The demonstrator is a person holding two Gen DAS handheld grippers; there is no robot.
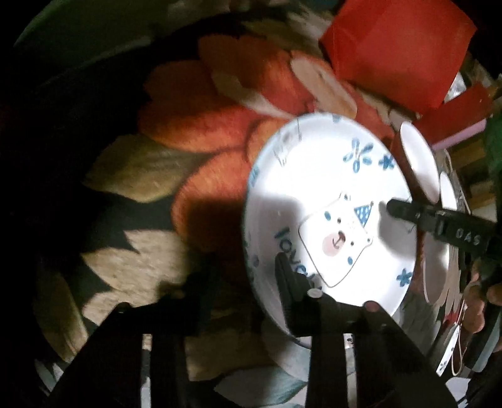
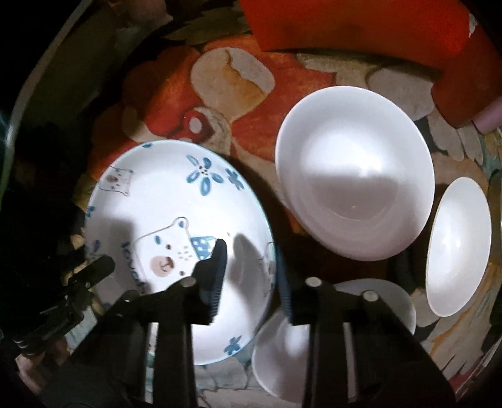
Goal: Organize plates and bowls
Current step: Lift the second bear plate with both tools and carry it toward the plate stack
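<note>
A white plate with a blue bear print (image 2: 175,201) lies on the flowered cloth; it also shows in the left wrist view (image 1: 329,188). My right gripper (image 2: 251,270) straddles its right rim, one finger (image 2: 216,266) over the plate, the other (image 2: 284,282) outside, jaws apart. My left gripper (image 1: 238,282) is open at the plate's left rim, its right finger (image 1: 288,279) over the plate. A large white bowl (image 2: 354,172), a smaller white bowl (image 2: 458,248) and a white dish (image 2: 313,345) sit to the right.
A red box (image 2: 360,25) stands at the back, with a second red block (image 2: 464,84) and a pink object (image 2: 489,117) at the right. The flowered cloth (image 1: 194,103) spreads to the left. Surroundings are dark.
</note>
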